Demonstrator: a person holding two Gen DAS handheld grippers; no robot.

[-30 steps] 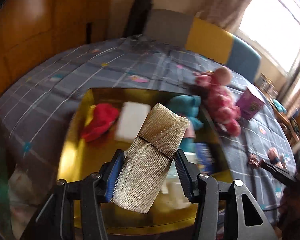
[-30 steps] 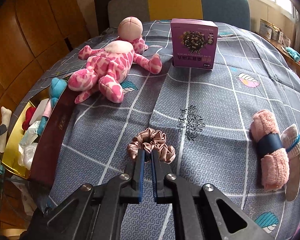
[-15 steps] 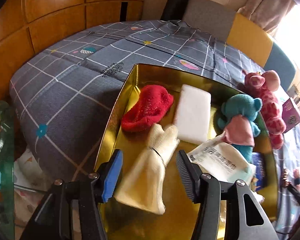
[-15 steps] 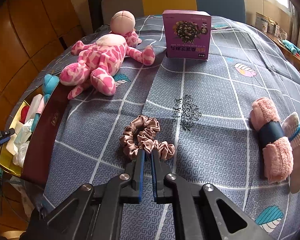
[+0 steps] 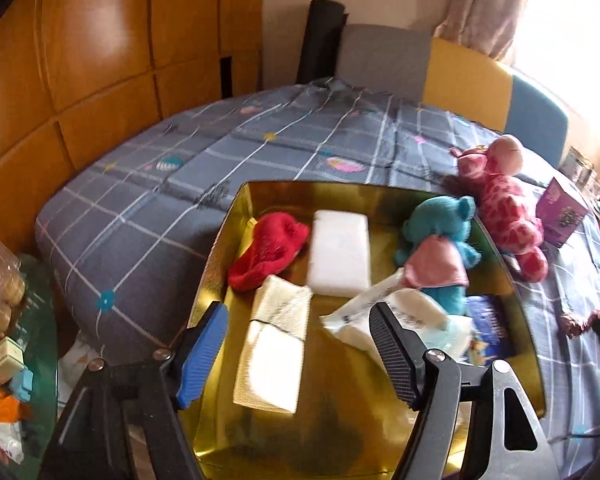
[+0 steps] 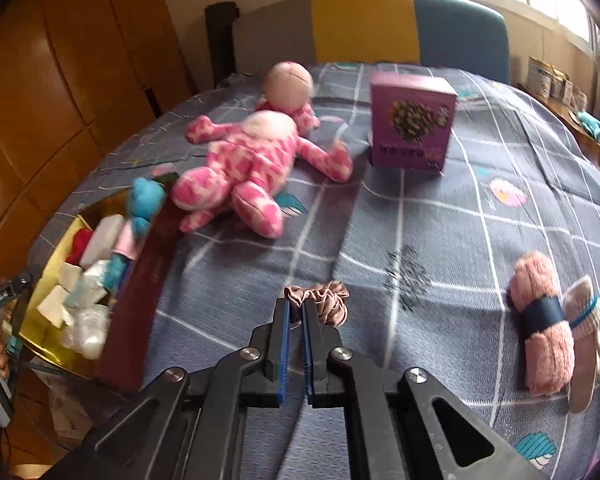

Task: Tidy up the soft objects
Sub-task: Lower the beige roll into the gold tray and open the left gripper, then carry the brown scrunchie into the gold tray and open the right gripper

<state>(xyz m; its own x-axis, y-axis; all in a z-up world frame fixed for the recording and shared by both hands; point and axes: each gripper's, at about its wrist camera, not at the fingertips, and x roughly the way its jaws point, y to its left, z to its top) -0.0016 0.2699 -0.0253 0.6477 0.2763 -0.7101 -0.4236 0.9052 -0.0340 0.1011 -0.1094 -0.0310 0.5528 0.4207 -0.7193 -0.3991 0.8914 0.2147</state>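
With left claw (image 5: 300,344) opening over boxed cloth roll (image 5: 276,344), right claw (image 6: 296,320) clenched on scrunchie (image 6: 324,300); plush (image 6: 252,160), towels (image 6: 540,320) beyond, unsorted.

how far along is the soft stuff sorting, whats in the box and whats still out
Done: the gold box holds the red cloth, white sponge, teal plush and the beige roll, lying free between the opening left gripper. In hand: the right gripper pinches the scrunchie. Left: pink plush, pink towel roll, beige roll beside it.
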